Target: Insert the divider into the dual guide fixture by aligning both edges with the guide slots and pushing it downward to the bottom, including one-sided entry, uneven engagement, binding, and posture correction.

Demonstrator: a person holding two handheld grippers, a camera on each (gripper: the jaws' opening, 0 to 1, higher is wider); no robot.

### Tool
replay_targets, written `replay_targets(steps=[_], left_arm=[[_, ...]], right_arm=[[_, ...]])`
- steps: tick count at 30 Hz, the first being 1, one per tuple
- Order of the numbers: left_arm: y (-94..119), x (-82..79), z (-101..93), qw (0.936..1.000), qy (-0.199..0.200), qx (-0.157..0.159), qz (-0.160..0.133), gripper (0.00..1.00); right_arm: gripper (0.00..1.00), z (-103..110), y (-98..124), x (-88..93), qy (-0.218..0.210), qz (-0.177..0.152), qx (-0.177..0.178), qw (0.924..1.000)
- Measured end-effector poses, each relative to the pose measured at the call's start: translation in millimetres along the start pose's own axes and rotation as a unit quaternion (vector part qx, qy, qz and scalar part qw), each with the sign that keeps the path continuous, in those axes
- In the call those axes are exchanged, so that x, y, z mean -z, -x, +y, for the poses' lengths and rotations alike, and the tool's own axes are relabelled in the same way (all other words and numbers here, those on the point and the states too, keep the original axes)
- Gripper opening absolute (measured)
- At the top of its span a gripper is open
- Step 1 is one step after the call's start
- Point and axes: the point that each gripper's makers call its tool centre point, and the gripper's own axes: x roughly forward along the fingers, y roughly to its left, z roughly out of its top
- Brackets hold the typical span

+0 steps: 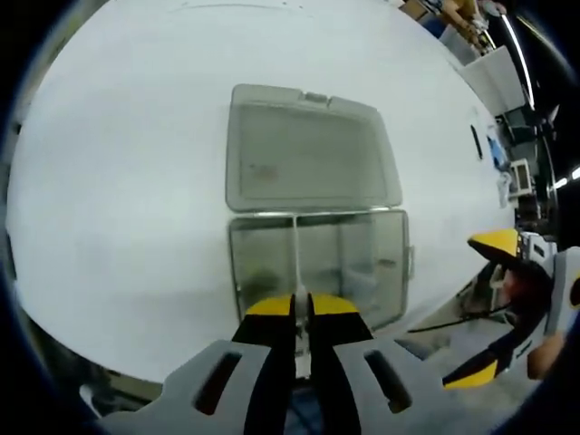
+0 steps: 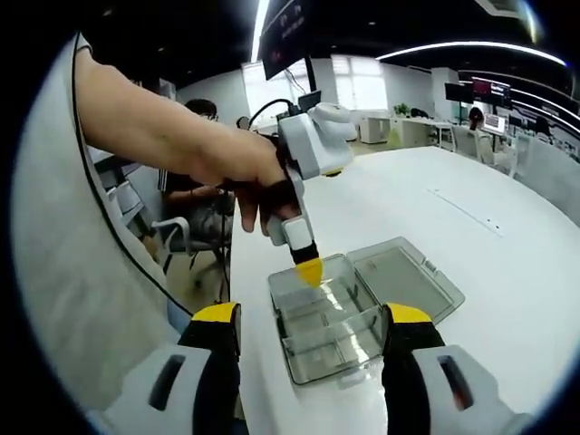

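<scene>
A clear plastic box stands on the white table with its hinged lid laid open flat behind it. A thin clear divider stands upright inside the box, running from the far wall toward me. My left gripper is shut on the divider's near top edge. In the right gripper view the left gripper points down into the box, held by a hand. My right gripper is open wide, hovering just short of the box; it also appears open as the right gripper beside the box.
The white table spreads wide around the box, and its near edge runs just under the box. The lid lies to the box's right. A person's arm crosses from the left. Chairs and a seated person are beyond the table.
</scene>
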Motion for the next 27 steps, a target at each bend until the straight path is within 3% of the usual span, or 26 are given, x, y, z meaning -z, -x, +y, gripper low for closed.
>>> replay_targets(steps=[27], left_arm=[[-3.1,-0.3,0.1,1.0,0.004,0.002,0.004,0.0]], right_arm=[[0.6,-2.5,-3.3,-0.8,-0.007,-0.004,-0.001,1.0]])
